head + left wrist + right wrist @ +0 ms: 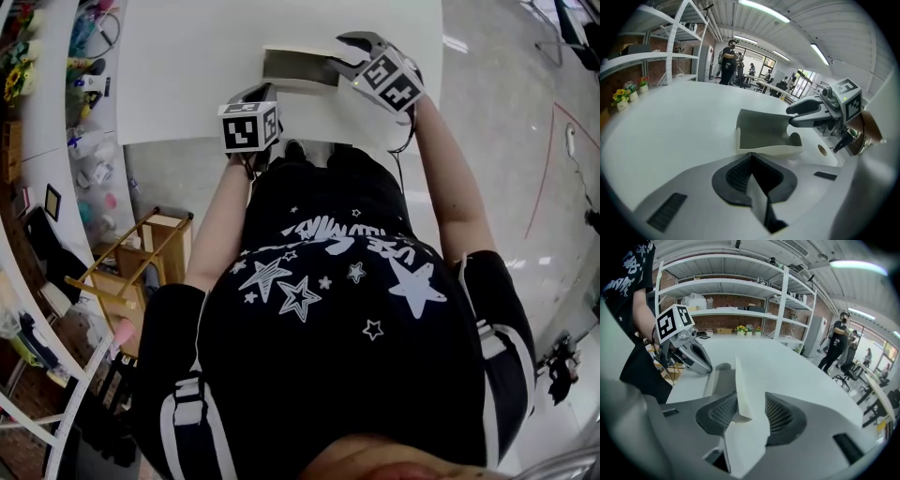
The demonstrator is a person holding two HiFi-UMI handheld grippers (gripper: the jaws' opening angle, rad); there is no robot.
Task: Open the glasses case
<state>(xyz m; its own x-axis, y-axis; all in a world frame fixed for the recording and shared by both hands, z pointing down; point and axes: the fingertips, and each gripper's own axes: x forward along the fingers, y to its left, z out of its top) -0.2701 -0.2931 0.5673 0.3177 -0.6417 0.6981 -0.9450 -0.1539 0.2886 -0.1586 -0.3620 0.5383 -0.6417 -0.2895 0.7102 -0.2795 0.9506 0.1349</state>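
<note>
One glasses case (298, 67) lies on the white surface (197, 66), lid (740, 380) raised upright. The right claw (751, 406) stands open around the lid's edge, likely to swing it back; the left claw (751, 159), closed and empty, sits at the base's rim, seemingly steadying it.

The head view looked steeply down onto the tabletop (187, 66). Both gripper views sat low and close, facing each other across the shared case (764, 131).

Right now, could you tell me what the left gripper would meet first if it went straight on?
The case: its near wall lies just ahead of the left gripper, perhaps already touching.
</note>
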